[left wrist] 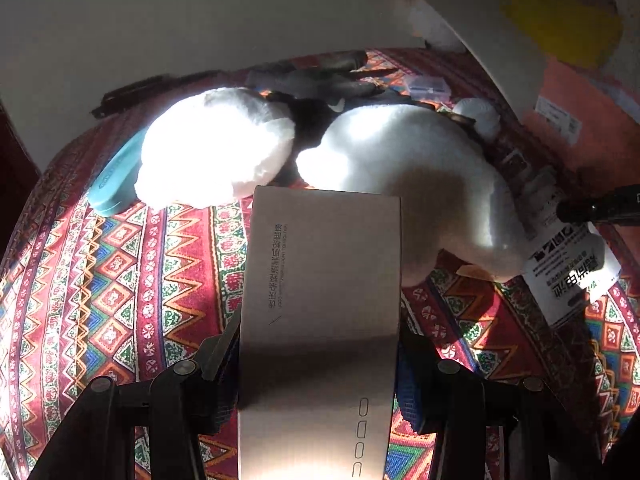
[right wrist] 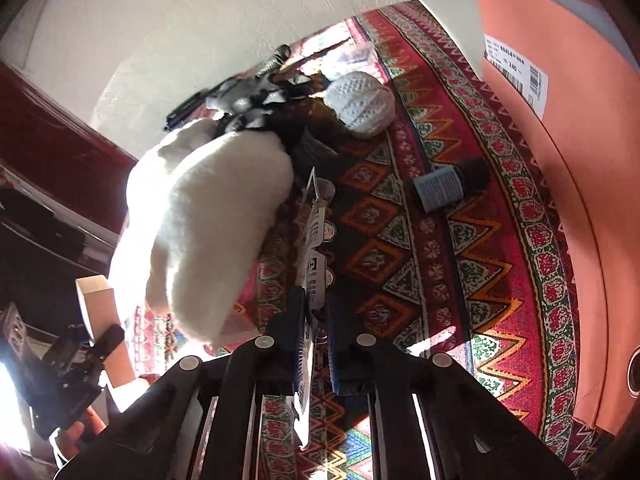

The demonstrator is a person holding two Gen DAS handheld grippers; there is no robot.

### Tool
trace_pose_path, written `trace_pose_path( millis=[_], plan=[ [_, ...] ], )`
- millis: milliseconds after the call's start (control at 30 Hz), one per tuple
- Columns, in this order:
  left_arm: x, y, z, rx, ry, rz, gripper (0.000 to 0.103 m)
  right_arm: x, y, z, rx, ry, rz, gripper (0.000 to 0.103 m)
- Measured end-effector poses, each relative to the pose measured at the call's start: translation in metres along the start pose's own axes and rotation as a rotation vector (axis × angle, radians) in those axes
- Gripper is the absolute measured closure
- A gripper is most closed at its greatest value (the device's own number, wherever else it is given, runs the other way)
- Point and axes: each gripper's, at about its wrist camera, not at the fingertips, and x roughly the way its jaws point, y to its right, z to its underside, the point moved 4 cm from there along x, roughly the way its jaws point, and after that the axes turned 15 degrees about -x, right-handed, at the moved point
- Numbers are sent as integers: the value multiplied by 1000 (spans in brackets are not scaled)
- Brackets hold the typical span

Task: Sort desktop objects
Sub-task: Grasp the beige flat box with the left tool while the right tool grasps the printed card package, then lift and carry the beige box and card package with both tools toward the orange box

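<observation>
Left tool (left wrist: 320,344): pinching a tan box (left wrist: 320,280), held just in front of the white plush toy (left wrist: 400,168).
Right tool (right wrist: 316,320): clamped on a battery card (right wrist: 314,248), possibly button cells, beside the plush toy.
Bench (left wrist: 120,280): patterned red cloth.

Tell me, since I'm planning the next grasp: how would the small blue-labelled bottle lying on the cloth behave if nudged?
The blue-labelled bottle lies on its side and looks cylindrical, so it would probably roll. Its small size suggests it is light. The patterned cloth may slow it somewhat.
</observation>
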Motion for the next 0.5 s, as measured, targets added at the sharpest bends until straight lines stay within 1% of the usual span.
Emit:
trace_pose_path(
  millis=[33,133,200,267,300,333,367,400,433,467,500],
  plan=[
    [-1,0,0,-3,2,1,49,-4,-3,-1,-6,13,-8,102],
    [-3,-2,0,-11,4,6,49,-6,-14,0,-49,10,-7,102],
    [-2,-2,1,-13,0,6,49,1,-23,1,-89,-13,5,99],
    [-1,-3,1,-14,-5,6,49,6,-19,5,-66,-12,39,88],
    [0,-3,2,-15,-7,6,49,10,-16,7,-62,-24,62,65],
    [1,-4,2,-15,-9,6,49,18,-10,11,-51,-63,78,45],
    [1,-4,2,-16,-12,6,49,29,-6,15,-31,-101,72,45],
    [2,-4,3,-17,-14,6,49,40,-3,20,-10,-137,59,51],
    [3,-4,3,-17,-16,6,49,49,-4,22,-5,-157,27,55],
    [3,-5,3,-18,-18,6,49,54,-8,20,-19,-157,10,58],
    [4,-5,4,-19,-21,6,49,56,-13,18,-38,-151,-1,72]
  ],
)
